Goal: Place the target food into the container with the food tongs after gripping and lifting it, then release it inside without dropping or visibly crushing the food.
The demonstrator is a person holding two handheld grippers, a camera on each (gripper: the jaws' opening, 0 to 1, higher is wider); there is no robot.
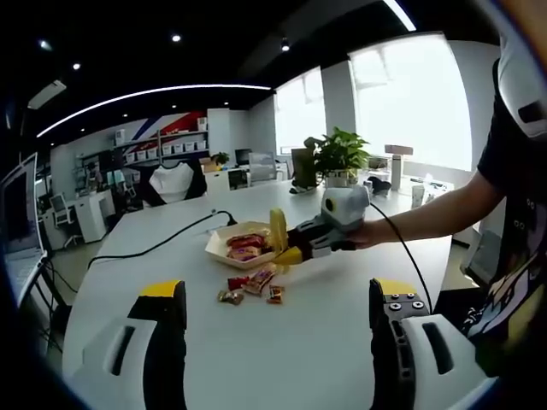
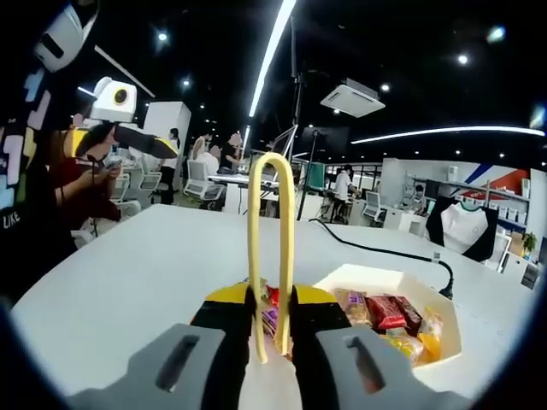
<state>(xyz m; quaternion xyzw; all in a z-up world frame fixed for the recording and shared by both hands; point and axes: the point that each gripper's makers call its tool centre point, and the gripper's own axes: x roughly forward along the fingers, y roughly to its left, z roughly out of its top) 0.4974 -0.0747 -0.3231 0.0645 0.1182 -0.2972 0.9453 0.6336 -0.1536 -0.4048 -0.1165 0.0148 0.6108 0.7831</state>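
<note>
On the white table [image 1: 342,290], the loose red-wrapped snack packets [image 1: 254,284] lie just left of the shallow white cardboard container [image 2: 402,282]. The right gripper [image 2: 272,320], nearer, pinches upright yellow plastic food tongs [image 2: 271,248] above them; the left gripper [image 1: 278,316] hangs back, jaws spread.

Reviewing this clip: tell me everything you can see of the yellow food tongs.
The yellow food tongs are one smooth, plastic-looking strip bent into a narrow U. The right claw is shut on their two arms, and the closed bend points up and away from the camera in the right gripper view. Their working tips are hidden below the jaws. In the left gripper view they stand upright beside the white container of wrapped snacks, above loose packets on the table.
</note>
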